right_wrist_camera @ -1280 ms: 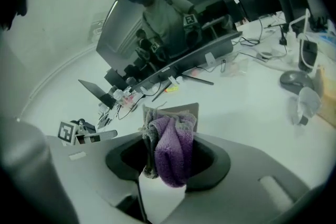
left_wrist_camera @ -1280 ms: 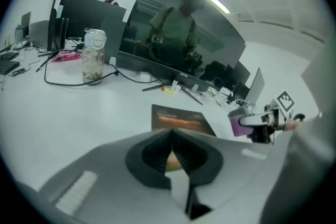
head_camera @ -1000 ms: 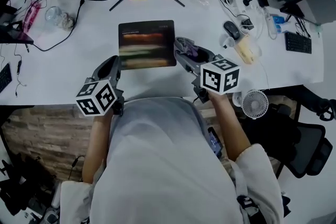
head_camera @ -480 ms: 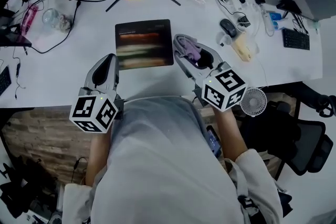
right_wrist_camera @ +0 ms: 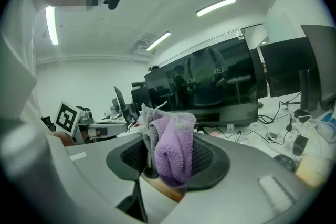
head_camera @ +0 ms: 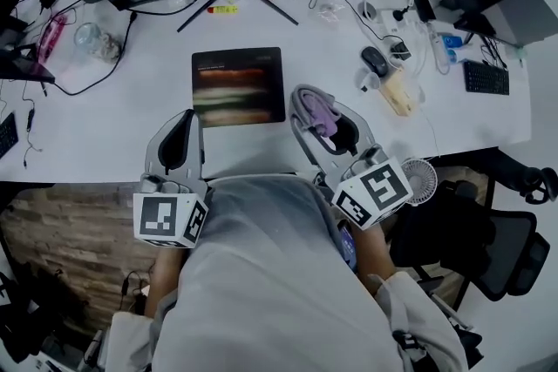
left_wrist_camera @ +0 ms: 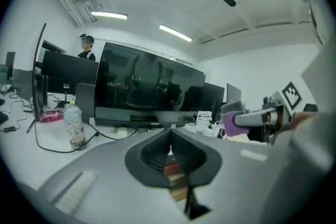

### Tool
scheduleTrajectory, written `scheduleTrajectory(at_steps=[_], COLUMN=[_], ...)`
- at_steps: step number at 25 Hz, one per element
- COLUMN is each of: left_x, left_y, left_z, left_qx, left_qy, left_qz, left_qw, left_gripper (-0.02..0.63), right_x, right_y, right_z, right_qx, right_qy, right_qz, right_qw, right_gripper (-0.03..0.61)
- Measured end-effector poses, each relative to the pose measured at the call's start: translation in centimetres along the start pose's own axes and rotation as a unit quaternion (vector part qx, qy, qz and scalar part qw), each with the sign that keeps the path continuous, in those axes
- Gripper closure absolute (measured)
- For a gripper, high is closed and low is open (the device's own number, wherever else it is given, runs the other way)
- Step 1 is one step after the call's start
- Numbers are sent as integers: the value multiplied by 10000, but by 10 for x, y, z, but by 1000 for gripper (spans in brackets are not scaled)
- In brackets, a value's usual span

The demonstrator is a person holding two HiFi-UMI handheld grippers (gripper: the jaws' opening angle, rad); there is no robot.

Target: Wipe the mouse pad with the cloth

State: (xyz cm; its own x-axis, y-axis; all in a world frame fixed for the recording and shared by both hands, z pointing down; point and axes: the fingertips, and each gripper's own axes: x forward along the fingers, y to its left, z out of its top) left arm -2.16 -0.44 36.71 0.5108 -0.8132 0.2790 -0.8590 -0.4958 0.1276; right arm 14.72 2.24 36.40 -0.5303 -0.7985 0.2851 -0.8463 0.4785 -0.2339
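Over the near edge of the white desk [head_camera: 96, 135], the head view shows you holding both tools short of the mouse pad [head_camera: 238, 86]. The pad lies flat mid-desk, on the near side of the monitor stand, touching neither tool. Your right gripper [head_camera: 310, 103] sits just right of the pad's near right corner with the cloth [head_camera: 317, 111] bunched at its tip. Your left gripper [head_camera: 186, 119] points at bare desk just left of the near left corner. A mouse [head_camera: 375, 61] lies well to the right among cables.

From the left gripper view, the jaws are pressed together with nothing between them. Only a sliver of striped print, probably the pad's, shows through the slot below. A bottle [left_wrist_camera: 75, 124] stands far left, before a dark monitor [left_wrist_camera: 149, 93].

From the right gripper view, the jaws are clamped on the cloth, a grey and purple terry wad spilling over the tips.

That cloth looks light, soft and limp, so it should flatten under pressure, and your hold at mid-wad leaves enough free to drag. The pad looks thin and may skate on the smooth desk, so pinning its near left corner with the closed left jaws would likely steady it.

No wording is legible. The pad's print is blurred bands, and the yellow tag [head_camera: 224, 9] by the stand is too small to read.
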Motion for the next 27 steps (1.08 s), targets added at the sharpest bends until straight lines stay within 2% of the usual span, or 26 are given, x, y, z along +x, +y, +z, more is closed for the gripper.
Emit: scheduleTrajectory(at_steps=[11,14,27], left_x=[-1,1,9], left_y=[4,6,26], left_z=[-1,-4,-18], left_qx=[-129,-104,-144], left_qy=[84,158,439], left_qz=[19,23,171], left_qw=[9999,9998,9988], left_gripper=[614,614,614], right_x=[5,9,29], right_y=[7,8,3], right_z=[2,-3,-11], right_qx=[-327,-473,-246], right_qy=[193,382,490], right_qz=[194,300,359], right_qw=[9991,9977,9978], right_gripper=[399,399,399])
